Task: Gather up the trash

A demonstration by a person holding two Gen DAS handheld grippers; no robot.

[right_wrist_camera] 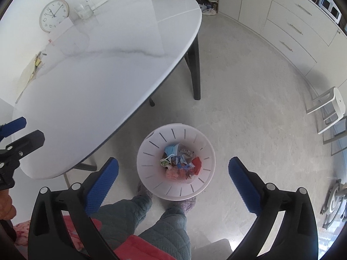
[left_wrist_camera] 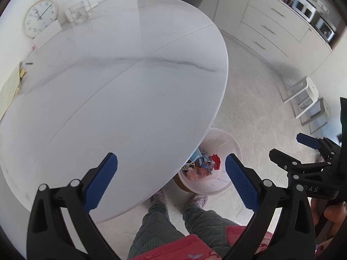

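A white slotted trash bin (right_wrist_camera: pixel 149 153) stands on the floor by the table's near edge. It holds mixed trash (right_wrist_camera: pixel 181 162): a blue face mask, wrappers and red scraps. My right gripper (right_wrist_camera: pixel 173 166) is open and empty, held high over the bin. My left gripper (left_wrist_camera: pixel 171 164) is open and empty above the near edge of the white marble table (left_wrist_camera: pixel 112 75). In the left wrist view the bin (left_wrist_camera: pixel 225 140) is half hidden under the table, and the right gripper (left_wrist_camera: pixel 288 149) shows at the right. The left gripper (right_wrist_camera: pixel 23 130) shows at the left edge of the right wrist view.
A clock (left_wrist_camera: pixel 40 17), glass cups (left_wrist_camera: pixel 79 12) and papers (left_wrist_camera: pixel 13 82) sit at the table's far side. A dark chair (right_wrist_camera: pixel 194 65) stands by the table. Drawers (right_wrist_camera: pixel 299 28) line the right wall, white step stools (right_wrist_camera: pixel 331 106) beside them. My legs and slippers (right_wrist_camera: pixel 164 214) are below.
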